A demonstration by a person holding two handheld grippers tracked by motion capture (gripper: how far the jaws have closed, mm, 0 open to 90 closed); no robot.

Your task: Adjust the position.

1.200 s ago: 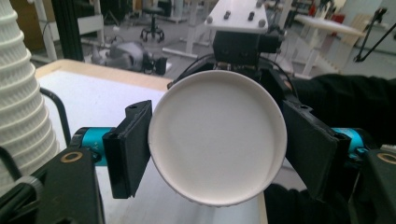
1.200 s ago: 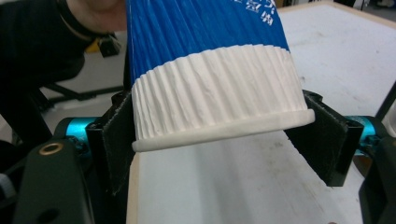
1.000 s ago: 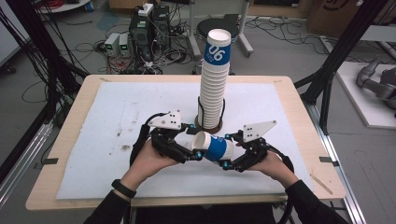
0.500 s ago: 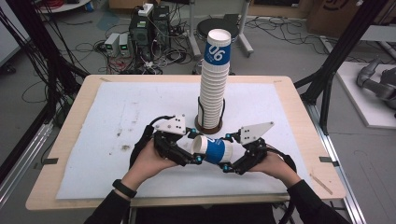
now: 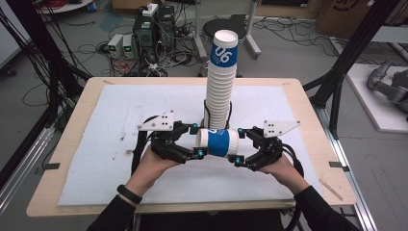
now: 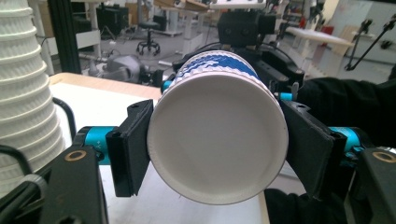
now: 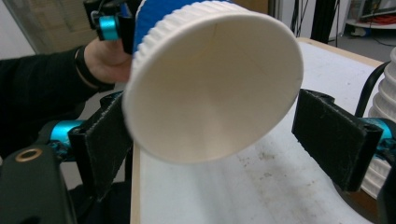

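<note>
While left gripper (image 6: 217,154) clamps it, ribbed paper cup (image 6: 217,140) lies level.

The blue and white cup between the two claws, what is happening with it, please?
A person holds a claw in each hand and passes one paper cup from one to the other, lying on its side above the table. The left claw is shut on the cup's bottom end. The right claw has just been opening; the cup's mouth sits between its pads, with a gap on one side. A tall cup stack stands behind.
</note>
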